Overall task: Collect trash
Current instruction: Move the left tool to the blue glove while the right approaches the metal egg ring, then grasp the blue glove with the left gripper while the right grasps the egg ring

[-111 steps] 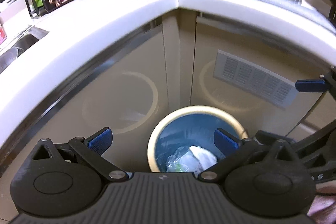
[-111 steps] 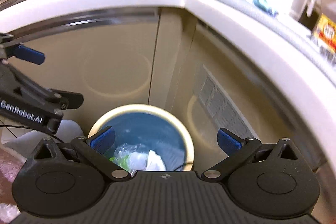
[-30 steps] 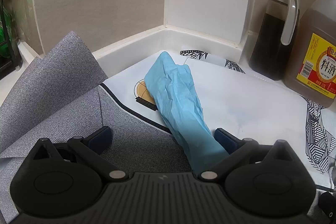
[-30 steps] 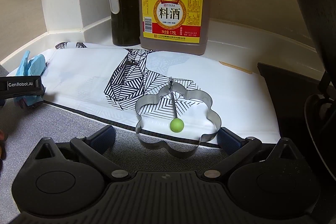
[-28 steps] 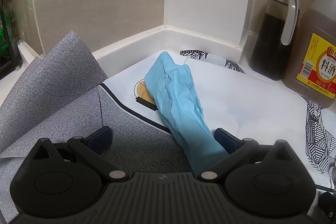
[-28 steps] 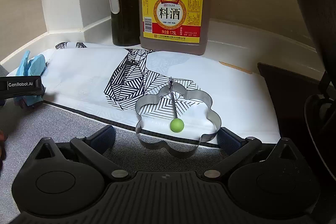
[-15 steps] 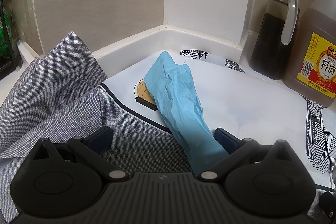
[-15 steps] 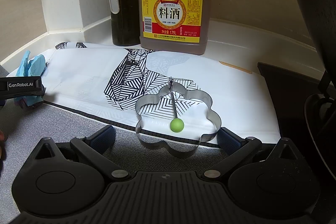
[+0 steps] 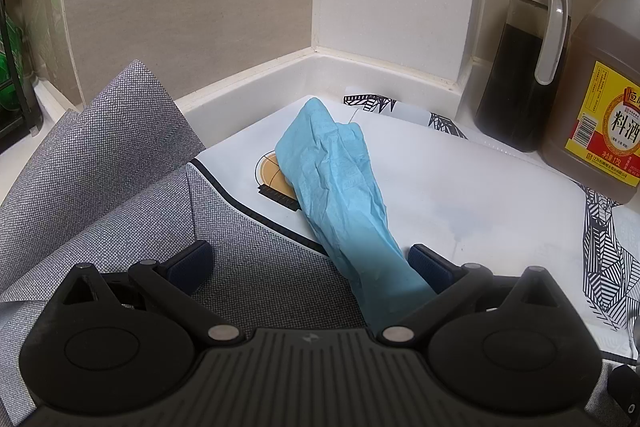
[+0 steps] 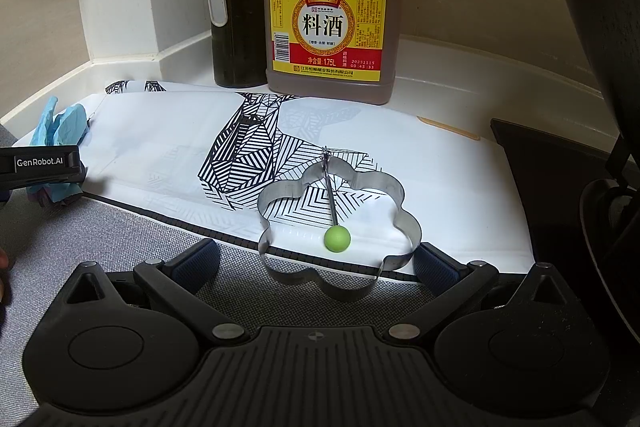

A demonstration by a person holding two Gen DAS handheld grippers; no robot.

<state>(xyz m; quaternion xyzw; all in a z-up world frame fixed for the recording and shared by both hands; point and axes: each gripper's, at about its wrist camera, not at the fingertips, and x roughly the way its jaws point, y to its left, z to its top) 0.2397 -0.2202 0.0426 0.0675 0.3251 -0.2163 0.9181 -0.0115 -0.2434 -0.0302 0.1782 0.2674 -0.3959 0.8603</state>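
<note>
A crumpled light-blue tissue [image 9: 336, 187] lies on the white printed mat [image 9: 480, 199] in the counter's corner. Its near end reaches between the fingers of my left gripper [image 9: 308, 259], which stands open, and lies close against the right finger. In the right wrist view the same tissue [image 10: 60, 127] shows at the far left, behind a finger [image 10: 40, 167] of the left gripper. My right gripper [image 10: 316, 261] is open low over the grey mat. A flower-shaped metal ring [image 10: 340, 219] with a green knob sits just ahead, between its fingers.
A dark sauce jug [image 10: 236, 15] and a big cooking-wine bottle [image 10: 332, 15] stand at the back by the wall. A grey woven mat [image 9: 120, 155] is folded up at the left. A black stove edge [image 10: 560, 179] and a dark pan bound the right.
Both grippers have come up from over the blue-lined bin by the cabinets to the countertop. Over the last second neither gripper nor the tissue has visibly moved.
</note>
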